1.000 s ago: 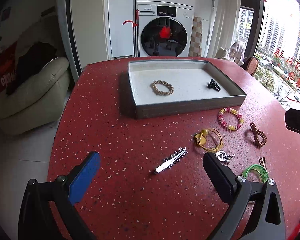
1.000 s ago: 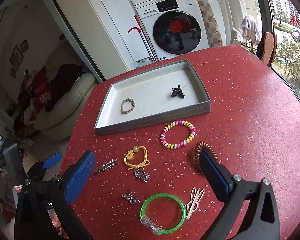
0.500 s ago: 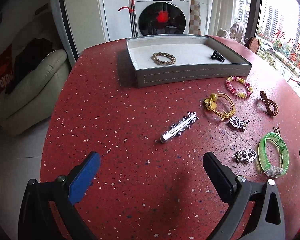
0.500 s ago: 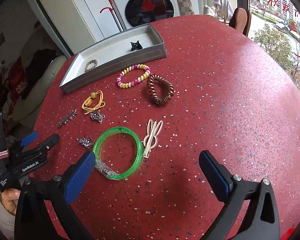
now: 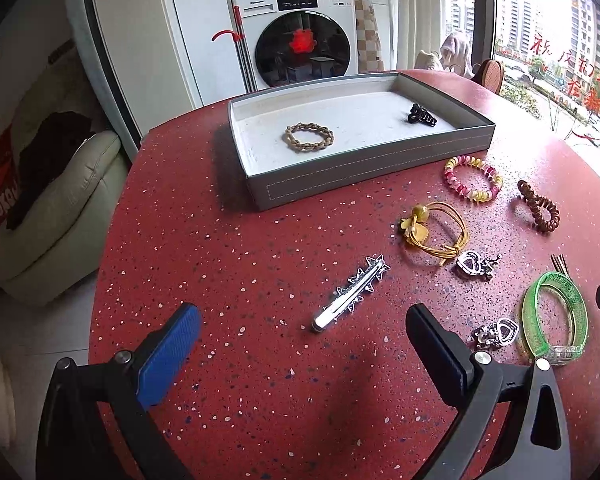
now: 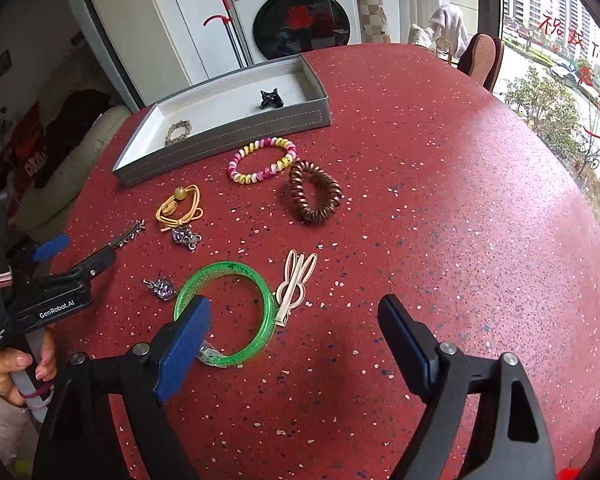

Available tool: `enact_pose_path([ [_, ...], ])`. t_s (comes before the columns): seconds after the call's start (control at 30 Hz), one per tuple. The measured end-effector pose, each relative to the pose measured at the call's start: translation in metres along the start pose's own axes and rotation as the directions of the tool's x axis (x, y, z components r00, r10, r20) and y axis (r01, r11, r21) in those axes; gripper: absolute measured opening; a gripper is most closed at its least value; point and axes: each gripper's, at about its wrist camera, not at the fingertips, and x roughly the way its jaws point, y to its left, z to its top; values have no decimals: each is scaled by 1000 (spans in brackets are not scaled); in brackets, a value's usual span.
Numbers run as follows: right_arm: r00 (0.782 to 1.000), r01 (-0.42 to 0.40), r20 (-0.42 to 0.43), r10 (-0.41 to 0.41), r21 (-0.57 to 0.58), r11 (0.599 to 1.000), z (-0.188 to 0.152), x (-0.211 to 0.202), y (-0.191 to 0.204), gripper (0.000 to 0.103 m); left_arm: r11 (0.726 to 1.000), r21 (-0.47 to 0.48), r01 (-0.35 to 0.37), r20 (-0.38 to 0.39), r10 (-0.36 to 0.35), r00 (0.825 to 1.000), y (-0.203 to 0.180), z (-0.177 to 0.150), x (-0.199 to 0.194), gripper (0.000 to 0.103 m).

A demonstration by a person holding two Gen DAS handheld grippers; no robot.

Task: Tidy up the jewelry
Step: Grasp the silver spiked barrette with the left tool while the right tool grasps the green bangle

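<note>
A grey tray (image 5: 364, 168) (image 6: 236, 140) holds a braided bracelet (image 5: 309, 137) and a black claw clip (image 5: 420, 115). On the red table lie a silver spiked clip (image 5: 350, 294), a yellow hair tie (image 5: 432, 232), a pink-yellow bead bracelet (image 6: 262, 160), a brown coil tie (image 6: 314, 192), a green bangle (image 6: 224, 312), a pink clip (image 6: 296, 284) and two silver charms (image 5: 474, 266) (image 5: 494, 332). My left gripper (image 5: 300, 332) is open just short of the spiked clip. My right gripper (image 6: 296, 332) is open over the bangle's right side and the pink clip.
The round table's edge (image 5: 112, 248) drops off at the left toward a cream sofa (image 5: 52, 208). A washing machine (image 5: 300, 40) stands behind the tray. A window (image 6: 560, 60) is to the right. The left gripper also shows in the right wrist view (image 6: 80, 264).
Both grippers have moved forward and lower toward the table. The left now stands close to the spiked clip, the right over the bangle and pink clip. Both stay open.
</note>
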Motion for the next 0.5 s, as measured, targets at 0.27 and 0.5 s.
enact_pose_path([
  [0.27,993,60,-75,-88,-319,946,14,27,42,68,998,49,29,-59,-26,998,-7,7,19,103],
  [0.5,985,46,-133,-113,-430,902,19,50,51,51,996,59,70,-68,-66,995,-11,9,23,98],
])
